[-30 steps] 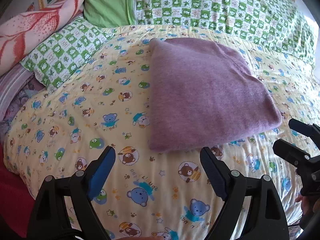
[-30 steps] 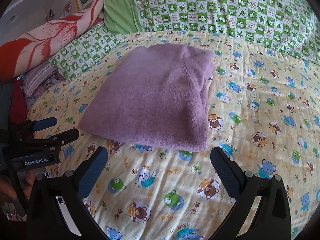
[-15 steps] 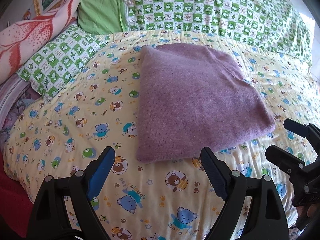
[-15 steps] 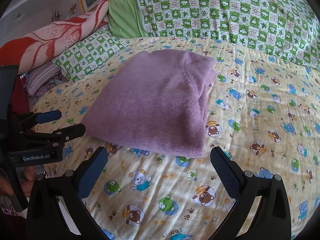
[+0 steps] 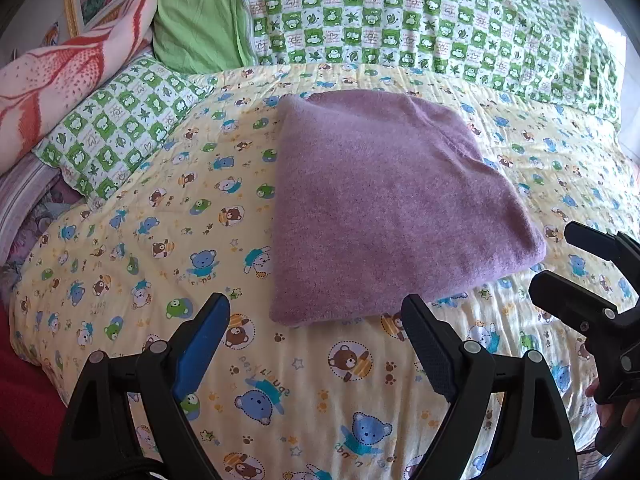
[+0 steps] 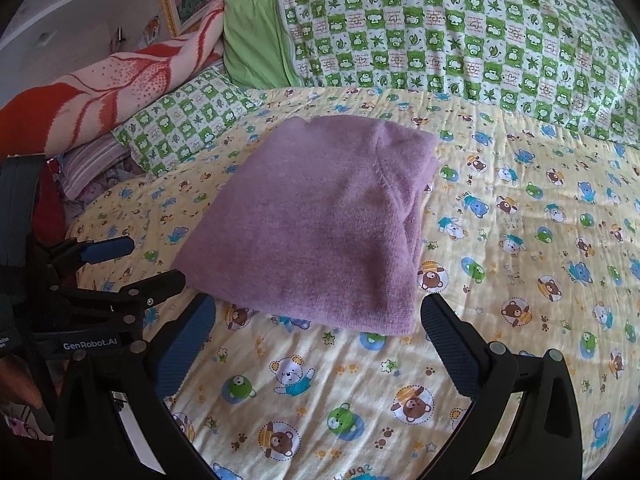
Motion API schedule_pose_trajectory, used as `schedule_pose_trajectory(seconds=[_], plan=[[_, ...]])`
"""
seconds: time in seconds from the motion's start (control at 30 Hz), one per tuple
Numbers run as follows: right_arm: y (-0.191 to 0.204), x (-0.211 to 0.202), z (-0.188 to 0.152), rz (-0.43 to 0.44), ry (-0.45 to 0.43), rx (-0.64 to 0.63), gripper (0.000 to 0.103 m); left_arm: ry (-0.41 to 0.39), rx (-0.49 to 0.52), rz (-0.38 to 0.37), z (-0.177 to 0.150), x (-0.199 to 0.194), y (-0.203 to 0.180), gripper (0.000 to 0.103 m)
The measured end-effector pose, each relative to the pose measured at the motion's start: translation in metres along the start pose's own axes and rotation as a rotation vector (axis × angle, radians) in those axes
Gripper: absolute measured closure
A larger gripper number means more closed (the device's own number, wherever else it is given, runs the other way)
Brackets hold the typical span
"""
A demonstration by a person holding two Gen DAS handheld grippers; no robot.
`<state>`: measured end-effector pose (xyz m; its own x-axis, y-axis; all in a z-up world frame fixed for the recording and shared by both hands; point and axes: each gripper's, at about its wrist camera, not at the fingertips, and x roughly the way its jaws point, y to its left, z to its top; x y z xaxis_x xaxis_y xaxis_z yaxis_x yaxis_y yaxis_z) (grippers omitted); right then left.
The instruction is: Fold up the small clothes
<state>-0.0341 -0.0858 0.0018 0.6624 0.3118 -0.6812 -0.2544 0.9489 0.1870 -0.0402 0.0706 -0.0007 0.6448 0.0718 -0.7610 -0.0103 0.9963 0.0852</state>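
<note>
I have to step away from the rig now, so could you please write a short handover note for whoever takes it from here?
Left gripper: open, empty, low over the sheet just short of the garment's near edge.
Right gripper: open, empty, at the same near edge, beside the left one.
Purple knit garment: lies folded into a compact stack on the yellow bear-print sheet; neither gripper touches it.
Done: this piece looks folded, layered edges showing on its right side.
Left: perhaps one more fold or moving it aside; no other clothes to fold are in view.
</note>
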Motion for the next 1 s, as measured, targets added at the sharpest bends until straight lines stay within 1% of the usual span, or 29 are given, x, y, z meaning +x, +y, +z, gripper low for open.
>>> schedule_pose_trajectory(seconds=[0.23, 0.6, 1.0], plan=[[0.001, 0.001, 0.001, 0.002, 0.002, 0.0, 0.001, 0.008, -0.01, -0.001, 0.0, 0.001, 0.003, 0.015], [0.0, 0.007, 0.001, 0.001, 0.015, 0.011, 0.001, 0.045, -0.028, 0.006, -0.002, 0.008, 0.006, 0.015], [-0.002, 0.011, 0.001, 0.0, 0.029, 0.031, 0.001, 0.06, -0.033, 0.006, -0.001, 0.013, 0.006, 0.015]])
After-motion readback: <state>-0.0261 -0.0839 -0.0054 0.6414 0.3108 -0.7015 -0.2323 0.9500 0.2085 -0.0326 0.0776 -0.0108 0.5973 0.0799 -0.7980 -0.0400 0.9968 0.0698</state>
